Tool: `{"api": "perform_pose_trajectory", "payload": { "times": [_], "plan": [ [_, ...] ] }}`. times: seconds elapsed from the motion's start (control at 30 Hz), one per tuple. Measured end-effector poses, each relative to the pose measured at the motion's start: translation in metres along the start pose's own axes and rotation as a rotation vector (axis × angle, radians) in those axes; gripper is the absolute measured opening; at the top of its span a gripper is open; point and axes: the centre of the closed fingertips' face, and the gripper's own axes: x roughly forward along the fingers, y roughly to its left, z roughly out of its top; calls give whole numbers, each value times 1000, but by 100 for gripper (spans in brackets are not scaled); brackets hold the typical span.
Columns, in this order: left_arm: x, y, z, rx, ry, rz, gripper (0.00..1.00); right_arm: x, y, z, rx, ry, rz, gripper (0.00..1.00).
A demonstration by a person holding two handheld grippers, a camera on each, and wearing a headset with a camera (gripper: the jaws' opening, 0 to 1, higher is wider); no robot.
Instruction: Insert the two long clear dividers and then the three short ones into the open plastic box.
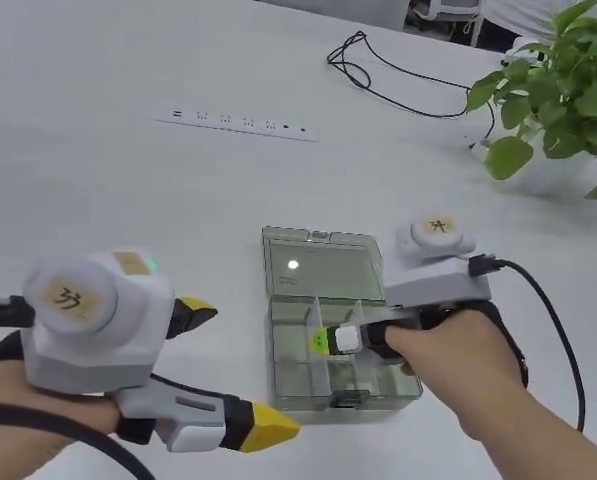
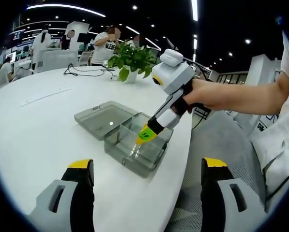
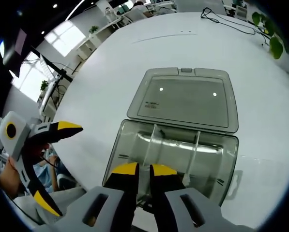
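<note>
Box (image 1: 275, 350) lies open near the front edge of the table (image 1: 128, 200). The right gripper (image 3: 144, 172), the nearer one, hangs directly over its dividers (image 3: 153, 144), jaws narrow, hold unclear. The left gripper (image 1: 240, 368) gapes wide, empty, off leftward.

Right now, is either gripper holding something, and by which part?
The left gripper is open and empty. The right gripper appears shut on the top edge of a clear divider, at its near end, inside the open plastic box.
</note>
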Motion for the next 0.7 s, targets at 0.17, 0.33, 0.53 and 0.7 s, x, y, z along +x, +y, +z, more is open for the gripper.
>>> {"api": "perform_pose_trajectory", "payload": {
  "times": [0.17, 0.33, 0.53, 0.7],
  "plan": [
    [-1, -3, 4, 4, -2, 9, 94, 0, 1, 0, 18, -32, 41, 11],
    [-2, -4, 10, 4, -7, 26, 93, -5, 5, 5, 60, -72, 96, 15],
    [-4, -6, 15, 0, -6, 52, 93, -19, 12, 14, 63, -115, 158, 17],
    [-7, -9, 19, -10, -12, 84, 93, -31, 15, 19, 58, -134, 205, 20]
  ]
}}
